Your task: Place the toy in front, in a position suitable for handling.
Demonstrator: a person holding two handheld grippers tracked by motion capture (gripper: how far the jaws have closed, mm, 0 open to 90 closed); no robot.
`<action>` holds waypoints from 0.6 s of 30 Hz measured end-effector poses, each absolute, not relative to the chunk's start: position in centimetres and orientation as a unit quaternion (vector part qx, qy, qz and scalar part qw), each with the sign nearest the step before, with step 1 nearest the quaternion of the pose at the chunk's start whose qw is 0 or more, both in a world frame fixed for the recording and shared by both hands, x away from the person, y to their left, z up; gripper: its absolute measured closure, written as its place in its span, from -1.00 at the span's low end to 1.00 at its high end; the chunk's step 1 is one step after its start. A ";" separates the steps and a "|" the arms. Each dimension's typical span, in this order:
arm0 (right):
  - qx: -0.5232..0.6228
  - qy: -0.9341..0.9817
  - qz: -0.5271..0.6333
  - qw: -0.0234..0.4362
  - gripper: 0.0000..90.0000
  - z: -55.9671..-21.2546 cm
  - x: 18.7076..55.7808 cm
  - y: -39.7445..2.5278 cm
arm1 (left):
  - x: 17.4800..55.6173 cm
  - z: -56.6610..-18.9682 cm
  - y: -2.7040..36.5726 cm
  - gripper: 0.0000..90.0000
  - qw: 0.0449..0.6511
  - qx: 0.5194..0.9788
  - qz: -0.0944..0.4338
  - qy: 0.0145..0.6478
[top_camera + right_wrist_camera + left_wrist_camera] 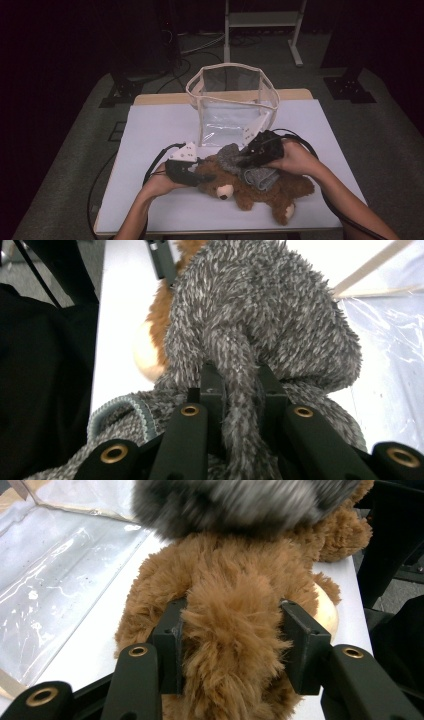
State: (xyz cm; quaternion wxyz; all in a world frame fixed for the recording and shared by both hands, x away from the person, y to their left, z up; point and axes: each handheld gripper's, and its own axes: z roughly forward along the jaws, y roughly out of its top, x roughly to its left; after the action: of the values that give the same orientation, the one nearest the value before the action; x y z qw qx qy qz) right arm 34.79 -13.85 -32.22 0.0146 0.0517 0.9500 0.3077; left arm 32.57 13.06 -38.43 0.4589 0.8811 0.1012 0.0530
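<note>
The left gripper [231,647] is clamped on the brown teddy bear [225,580]; the right gripper [239,390] pinches its grey, probably knitted hood [260,305].

We see the high view dim, its surroundings nearly black, light falling on the white table [155,130] perhaps from overhead. Glare streaks the clear plastic bag [60,580]. The grey fur [240,502] nearest the lens blurs.

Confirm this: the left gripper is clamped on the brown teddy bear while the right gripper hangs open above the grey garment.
Not quite. The right gripper is shut on a fold of the grey garment, as the right gripper view shows. The left gripper does clamp the brown teddy bear.
</note>
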 end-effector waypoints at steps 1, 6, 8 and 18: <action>0.052 0.949 0.311 0.016 0.73 -32.1 34.6 -14.3 | 32.6 -38.4 13.1 0.14 0.458 0.881 0.052 0.102; 0.069 0.939 0.335 0.021 0.73 -31.7 33.2 -17.6 | 32.5 -38.3 13.0 0.14 0.456 0.883 0.054 0.099; 0.079 0.938 0.338 0.017 0.73 -31.7 32.8 -18.9 | 32.4 -38.3 12.9 0.14 0.454 0.884 0.056 0.096; 0.114 0.936 0.333 0.030 0.73 -32.6 33.0 -21.0 | 32.4 -38.2 12.9 0.14 0.448 0.887 0.056 0.093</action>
State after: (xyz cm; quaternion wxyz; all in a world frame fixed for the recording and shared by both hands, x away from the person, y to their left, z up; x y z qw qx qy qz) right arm 33.04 -21.02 -32.56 0.0297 0.1139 0.9357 0.3325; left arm 32.36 12.87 -38.22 0.4479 0.8875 0.0929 0.0559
